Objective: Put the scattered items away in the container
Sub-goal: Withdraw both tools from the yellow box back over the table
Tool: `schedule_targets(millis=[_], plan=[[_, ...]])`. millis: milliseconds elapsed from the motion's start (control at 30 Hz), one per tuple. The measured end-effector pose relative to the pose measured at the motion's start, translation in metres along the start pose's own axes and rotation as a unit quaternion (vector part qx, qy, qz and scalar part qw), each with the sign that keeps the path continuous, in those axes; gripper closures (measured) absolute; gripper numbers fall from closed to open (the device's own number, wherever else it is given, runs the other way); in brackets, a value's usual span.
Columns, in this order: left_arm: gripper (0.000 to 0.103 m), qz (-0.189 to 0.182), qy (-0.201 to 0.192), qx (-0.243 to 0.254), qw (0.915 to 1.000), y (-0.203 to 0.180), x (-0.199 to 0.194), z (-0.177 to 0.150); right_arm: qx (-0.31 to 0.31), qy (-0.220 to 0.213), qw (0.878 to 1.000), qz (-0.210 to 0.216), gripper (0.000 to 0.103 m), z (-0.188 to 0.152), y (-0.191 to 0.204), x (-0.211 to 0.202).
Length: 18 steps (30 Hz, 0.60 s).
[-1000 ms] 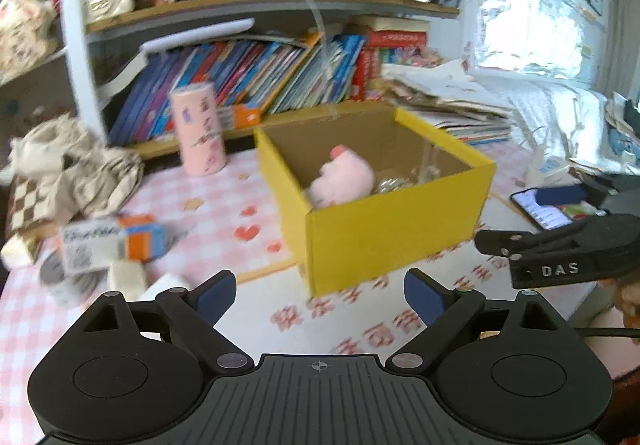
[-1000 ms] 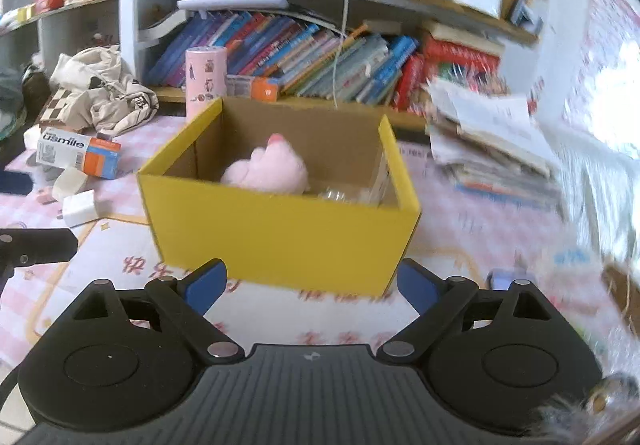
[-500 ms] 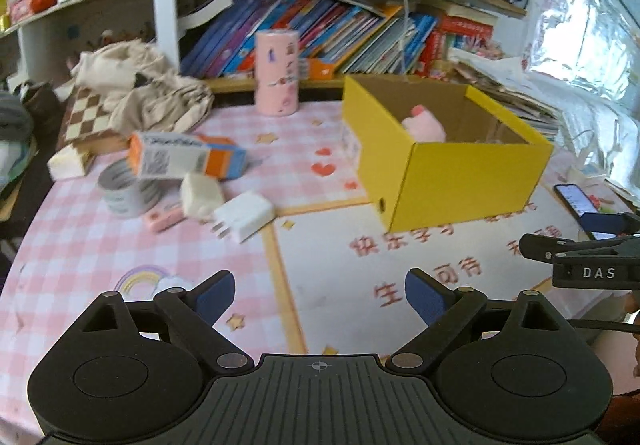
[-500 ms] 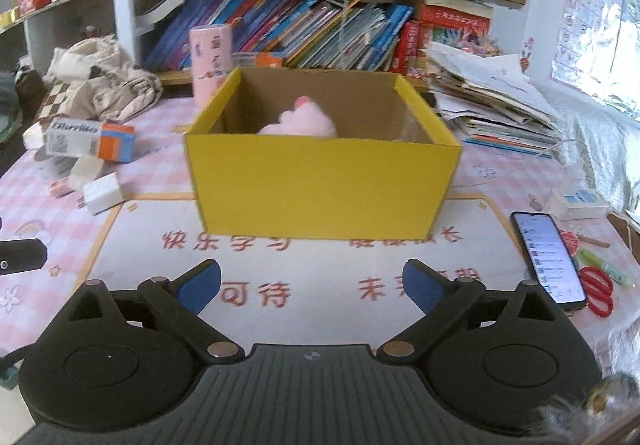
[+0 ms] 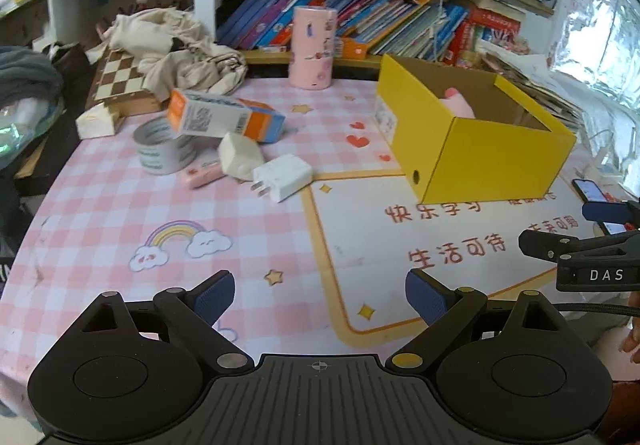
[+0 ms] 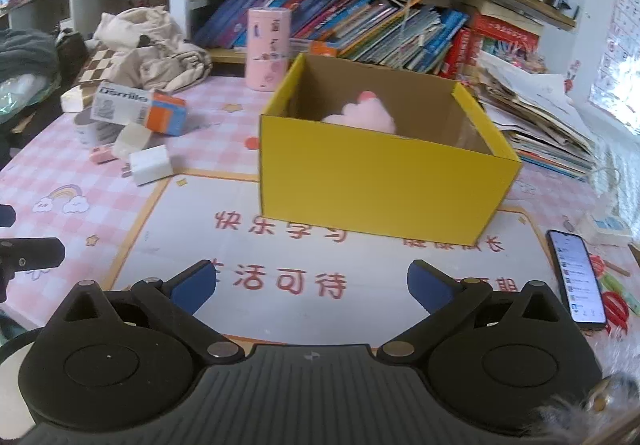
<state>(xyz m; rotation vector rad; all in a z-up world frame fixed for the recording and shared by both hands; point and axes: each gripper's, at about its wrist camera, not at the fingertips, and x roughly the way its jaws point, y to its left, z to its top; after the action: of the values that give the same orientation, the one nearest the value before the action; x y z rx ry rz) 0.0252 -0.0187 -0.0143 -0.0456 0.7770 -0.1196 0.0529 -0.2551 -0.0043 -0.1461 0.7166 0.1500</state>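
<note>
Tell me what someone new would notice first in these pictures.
The bright yellow box in the middle of the pink checked table stands out, with a pink plush toy inside it. To its left lies a small heap: an orange and white carton, a tape roll and a white charger. Both grippers, left and right, are open and empty.

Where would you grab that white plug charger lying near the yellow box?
Likely from above, across the white charger's two flat side faces. It lies flat with its prongs pointing toward the camera's left, so close the left gripper on the blocky body, not the thin prongs.
</note>
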Motion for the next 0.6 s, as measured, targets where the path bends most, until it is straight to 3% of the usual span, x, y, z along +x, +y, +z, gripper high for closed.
schedule_targets(millis=[600], plan=[[0.008, 0.027, -0.011, -0.025, 0.9993, 0.024, -0.016, -0.009, -0.054, 0.004, 0.997, 0.060, 0.000, 0.007, 0.040, 0.001]])
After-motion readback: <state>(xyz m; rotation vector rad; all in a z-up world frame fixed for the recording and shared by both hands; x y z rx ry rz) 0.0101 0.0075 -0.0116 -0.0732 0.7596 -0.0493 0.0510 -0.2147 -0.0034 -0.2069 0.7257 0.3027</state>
